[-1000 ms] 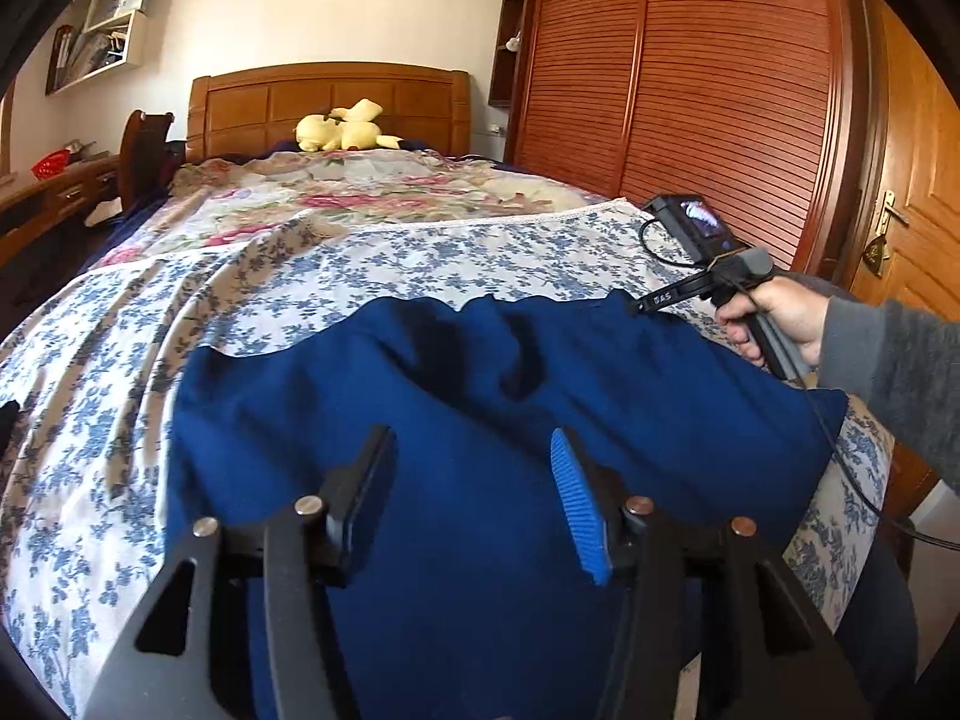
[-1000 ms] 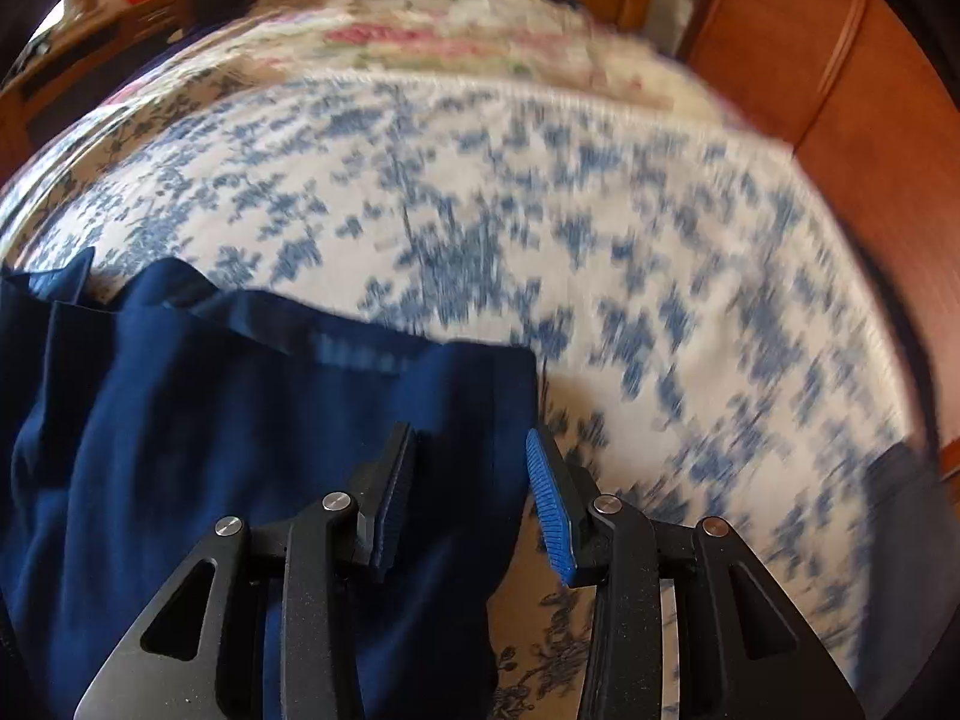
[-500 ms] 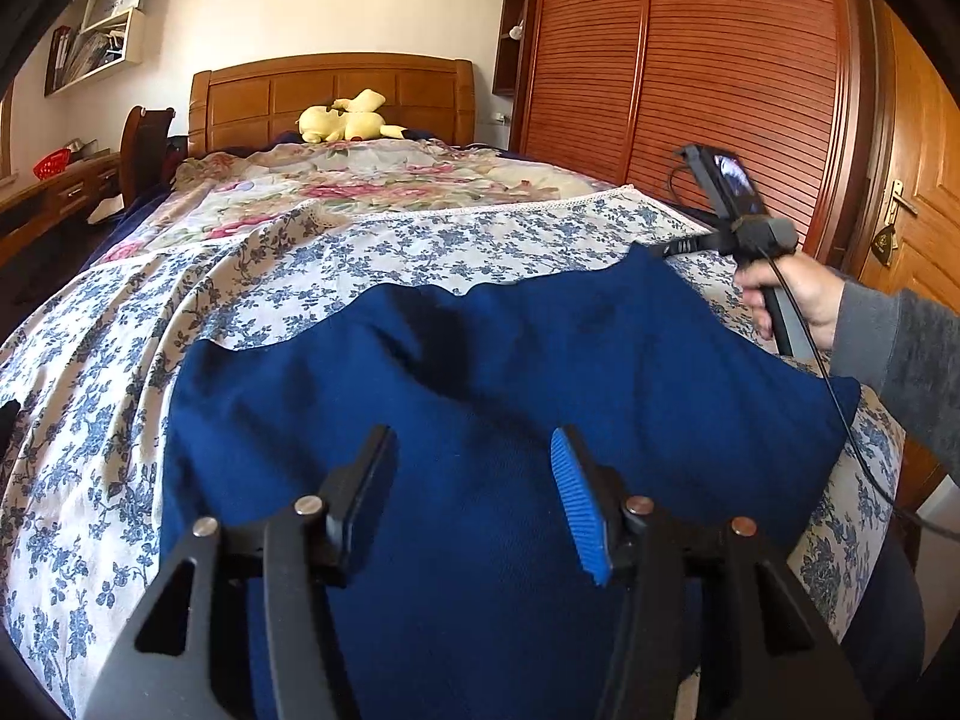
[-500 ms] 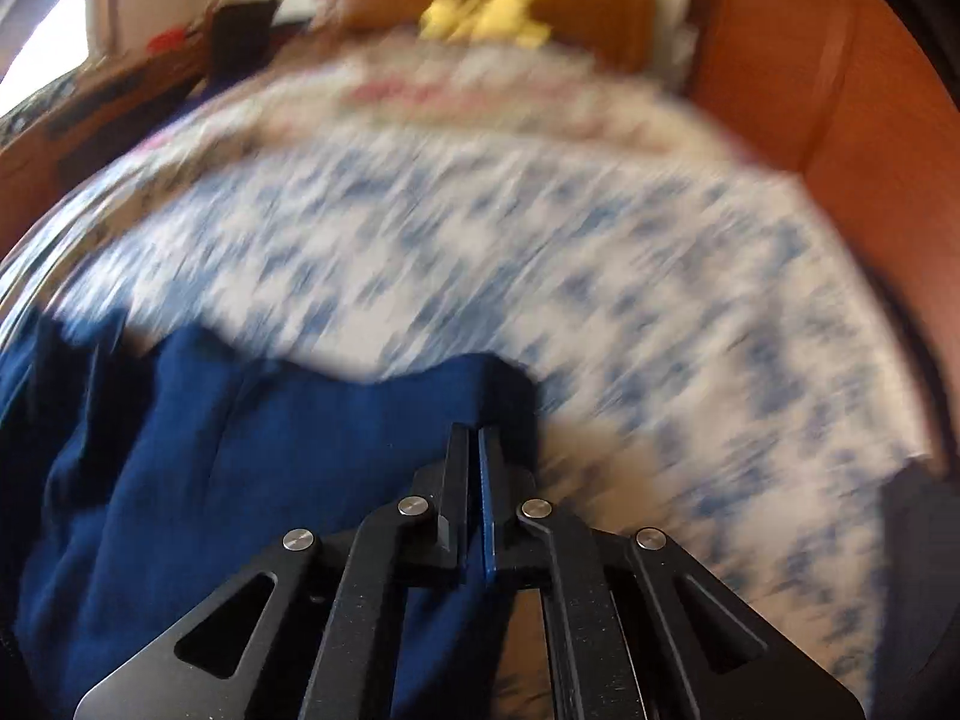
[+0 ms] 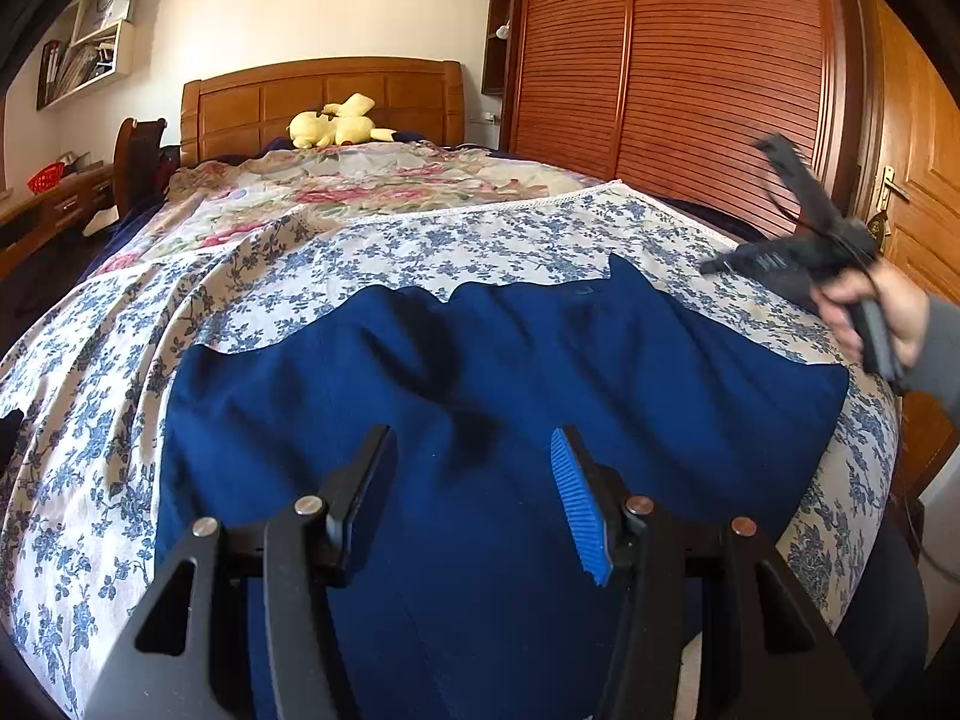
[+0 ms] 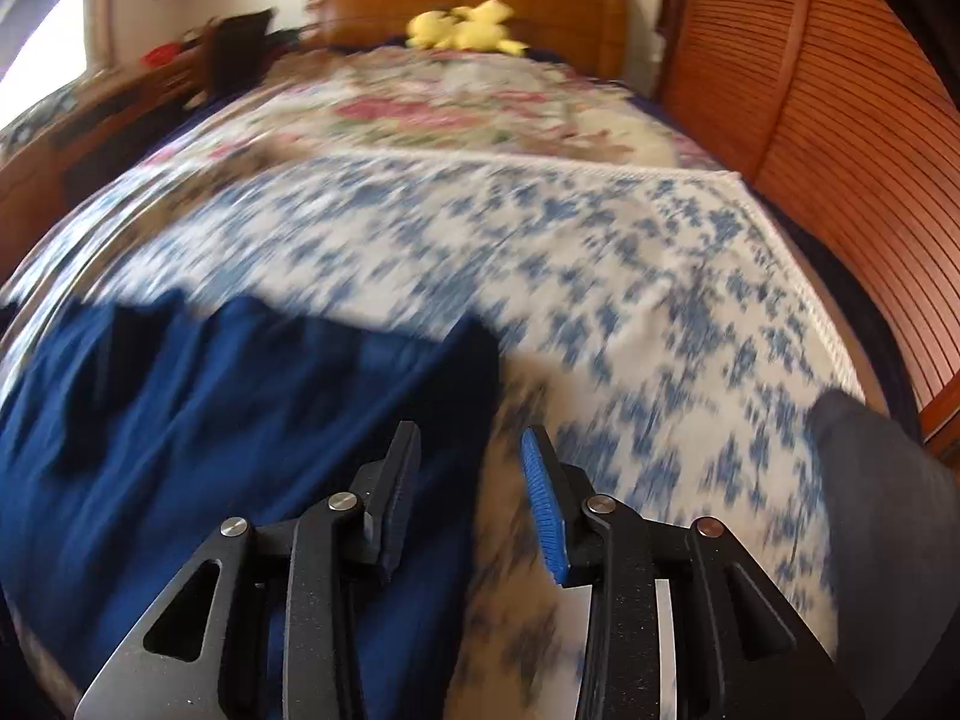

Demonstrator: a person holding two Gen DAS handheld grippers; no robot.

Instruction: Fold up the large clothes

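A large dark blue garment (image 5: 600, 372) lies spread on the near end of the bed, its far right corner (image 6: 474, 336) pointing up the bed. My left gripper (image 5: 474, 450) hovers over the garment's near middle, open, with nothing between its pads. In the left wrist view my right gripper (image 5: 720, 267), blurred, is raised at the right in a person's hand (image 5: 864, 312), clear of the cloth. From its own view the right gripper (image 6: 471, 450) hangs above the garment's right edge with its jaws opening and nothing between them.
The bed carries a blue floral sheet (image 5: 480, 240) and, farther back, a pink floral cover (image 5: 360, 180). A yellow plush toy (image 5: 336, 126) lies by the wooden headboard (image 5: 324, 90). Louvred wardrobe doors (image 5: 690, 72) stand close on the right, a desk (image 5: 42, 204) on the left.
The right gripper shut on the garment's far right corner, drew it out to the right, then let go and rose away. The garment now lies flatter. The left gripper kept still.
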